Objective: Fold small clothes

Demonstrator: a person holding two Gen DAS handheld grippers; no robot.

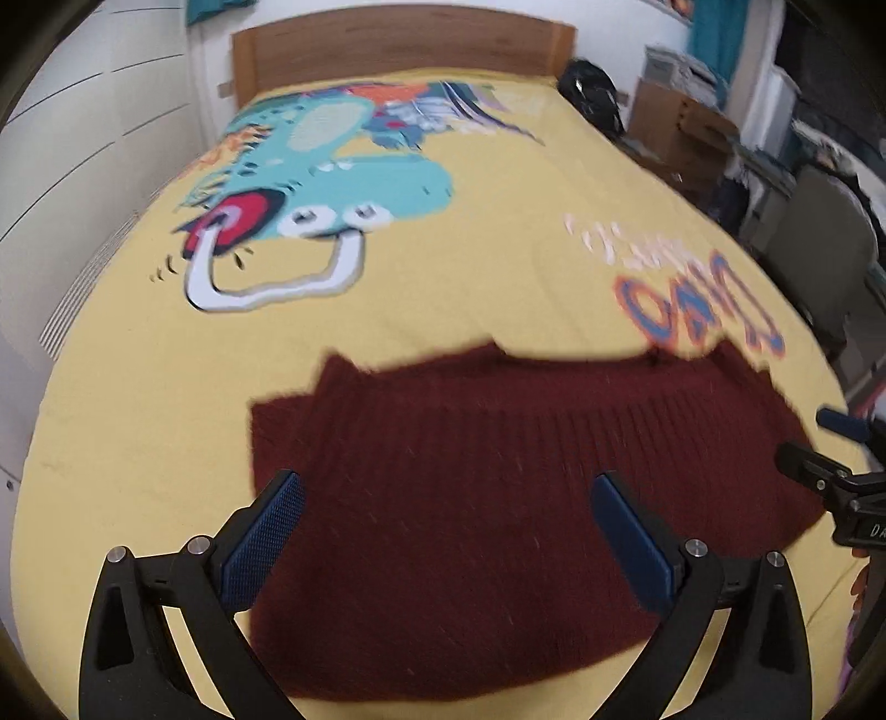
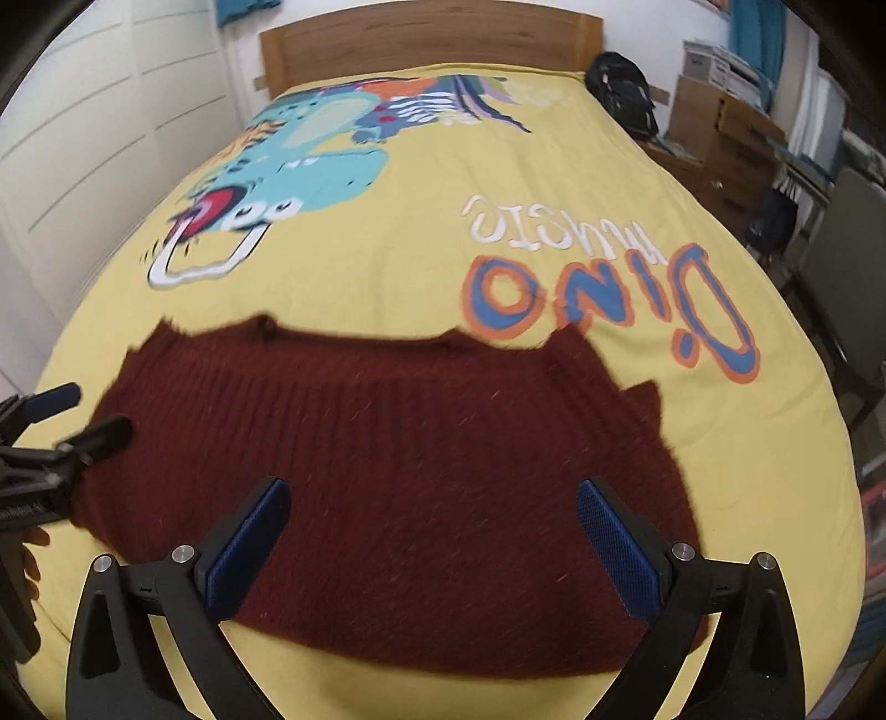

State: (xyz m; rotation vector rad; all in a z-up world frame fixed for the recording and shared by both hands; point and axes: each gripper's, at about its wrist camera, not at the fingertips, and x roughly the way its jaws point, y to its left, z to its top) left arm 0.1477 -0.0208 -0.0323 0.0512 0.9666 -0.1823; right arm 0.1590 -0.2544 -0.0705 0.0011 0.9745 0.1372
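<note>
Below both tongs: a dark maroon ribbed knit sweater [image 1: 470, 498] lies spread flat on a yellow bed cover printed with a cartoon dinosaur [image 1: 470, 249], near the foot end of the bed.

Left tongs [image 1: 448, 540]: jaws spread wide, holding nothing; the blue textured pads [image 1: 266, 545] hang over the sweater's near-left part, and whether they touch the knit cannot be told.

Right tongs [image 2: 429, 545]: likewise parted and empty, set above the sweater's middle and near-right part. Its black frame also shows at the right margin of the left view.

Why so placed: my reading is that the garment was laid out broad and flat so its edges can be found, and that both tongs hang wide apart over it, ready to take an edge each for a fold.

Edges: the far edge runs ahead of both tongs, uneven, with small bumps at each end. The near edge passes under the fingers; a strip of yellow cover shows between it and the foot of the bed. The side edges lie just outboard of each tongs; the right one looks stepped and rumpled.

Open room: ahead of the tongs, bare cover stretches to the wooden headboard [image 2: 432, 44]. Left of the left tongs stand white cupboard doors [image 1: 83, 138]. Right of the right tongs, cardboard boxes [image 2: 736, 133] and a chair stand beside the bed.

Blur: both views are smeared, so fine folds are unclear.
</note>
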